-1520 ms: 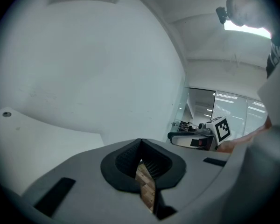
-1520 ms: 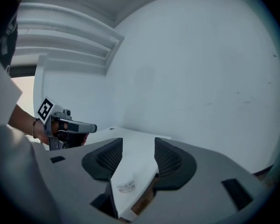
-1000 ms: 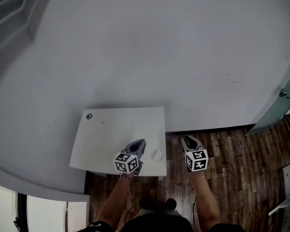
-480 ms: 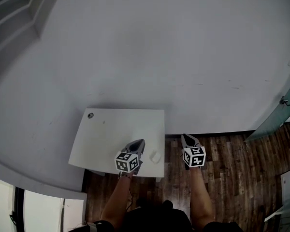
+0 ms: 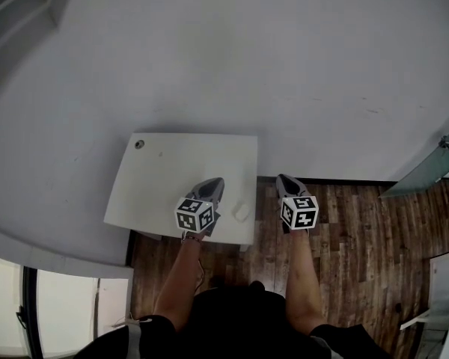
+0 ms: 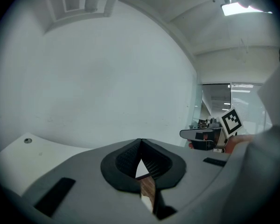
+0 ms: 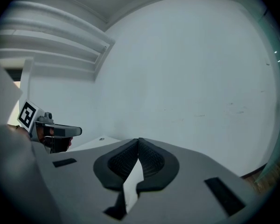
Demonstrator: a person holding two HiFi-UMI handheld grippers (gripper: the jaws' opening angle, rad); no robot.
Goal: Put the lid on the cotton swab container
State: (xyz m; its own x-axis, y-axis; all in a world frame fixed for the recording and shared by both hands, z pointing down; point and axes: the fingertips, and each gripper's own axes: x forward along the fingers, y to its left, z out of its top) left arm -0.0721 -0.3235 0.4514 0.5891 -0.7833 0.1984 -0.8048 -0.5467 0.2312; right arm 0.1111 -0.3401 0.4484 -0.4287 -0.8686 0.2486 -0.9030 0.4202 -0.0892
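A small white object (image 5: 241, 213) lies near the front right corner of the white table (image 5: 172, 182); it is too small to tell whether it is the swab container or its lid. My left gripper (image 5: 213, 186) hovers over the table's front, just left of that object, with its jaws shut and nothing between them (image 6: 140, 142). My right gripper (image 5: 283, 179) hangs over the floor just beyond the table's right edge, jaws shut and empty (image 7: 139, 141). Each gripper view shows the other gripper to the side: the right gripper (image 6: 203, 134) and the left gripper (image 7: 56, 131).
A small round dark spot (image 5: 139, 144) marks the table's far left corner. A white wall (image 5: 247, 58) rises right behind the table. Dark wooden floor (image 5: 352, 230) lies to the right, with a glass door (image 5: 434, 167) at the far right. The person's legs (image 5: 299, 290) show below.
The head camera has shifted, so the table sits a little higher in the picture. My right gripper has edged a little closer to the table's right side. The left gripper has kept its place.
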